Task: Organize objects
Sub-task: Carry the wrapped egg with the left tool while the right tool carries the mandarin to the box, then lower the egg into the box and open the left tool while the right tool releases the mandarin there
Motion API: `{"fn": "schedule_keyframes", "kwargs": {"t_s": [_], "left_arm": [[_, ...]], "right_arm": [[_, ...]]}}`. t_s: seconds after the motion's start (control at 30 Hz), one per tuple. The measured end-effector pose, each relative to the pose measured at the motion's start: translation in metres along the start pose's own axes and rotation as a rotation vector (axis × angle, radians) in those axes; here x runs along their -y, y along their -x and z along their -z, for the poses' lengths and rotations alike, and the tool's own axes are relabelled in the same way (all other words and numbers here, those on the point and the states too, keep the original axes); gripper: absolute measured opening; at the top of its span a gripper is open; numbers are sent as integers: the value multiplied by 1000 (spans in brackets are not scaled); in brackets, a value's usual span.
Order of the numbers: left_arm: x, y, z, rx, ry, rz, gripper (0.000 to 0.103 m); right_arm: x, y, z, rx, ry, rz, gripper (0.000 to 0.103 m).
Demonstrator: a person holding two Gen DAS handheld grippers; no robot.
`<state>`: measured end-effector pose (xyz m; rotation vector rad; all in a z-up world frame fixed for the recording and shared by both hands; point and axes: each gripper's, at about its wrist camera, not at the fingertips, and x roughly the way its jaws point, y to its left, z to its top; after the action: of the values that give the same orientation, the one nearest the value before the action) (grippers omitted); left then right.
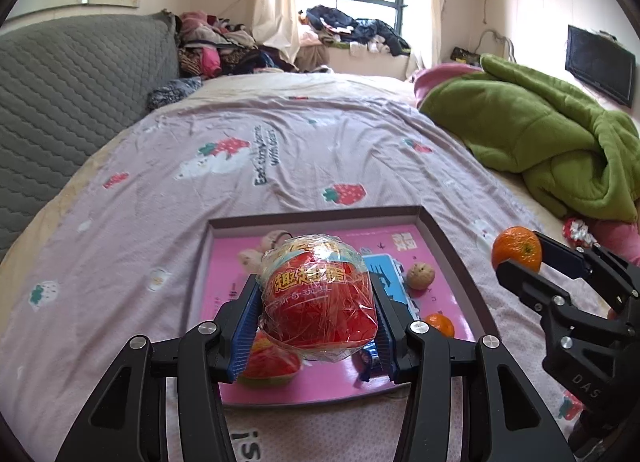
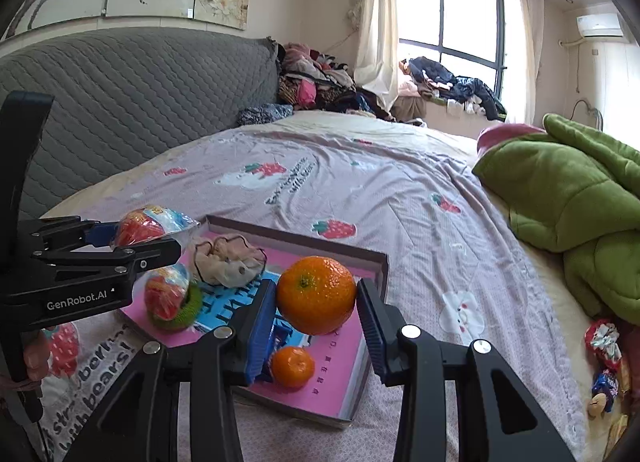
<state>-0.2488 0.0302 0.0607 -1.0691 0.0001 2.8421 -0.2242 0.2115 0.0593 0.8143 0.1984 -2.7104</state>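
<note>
Left tool [image 1: 318,326] of ours is clamped on a red snack pack wrapped in clear film [image 1: 318,298], held above the shallow pink-lined box [image 1: 434,230] that lies on the bed [image 1: 160,190]. Inside the box we see a second red pack [image 2: 166,296], a walnut [image 1: 420,276] and 1 small orange [image 2: 292,367]. Right tool [image 2: 316,316] grips a larger orange [image 2: 316,294] over the box's right part. Farther right lies a green blanket [image 2: 568,198].
</note>
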Motion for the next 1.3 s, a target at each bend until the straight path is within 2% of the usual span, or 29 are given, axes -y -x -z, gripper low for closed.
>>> {"fn": "schedule_keyframes", "kwargs": {"t_s": [0.5, 1.3], "left_arm": [[20, -54, 17, -87, -35, -5, 52], [23, -76, 30, -134, -64, -30, 52]], "right_arm": [[11, -49, 24, -104, 6, 13, 42], [11, -84, 42, -196, -10, 51, 42]]}}
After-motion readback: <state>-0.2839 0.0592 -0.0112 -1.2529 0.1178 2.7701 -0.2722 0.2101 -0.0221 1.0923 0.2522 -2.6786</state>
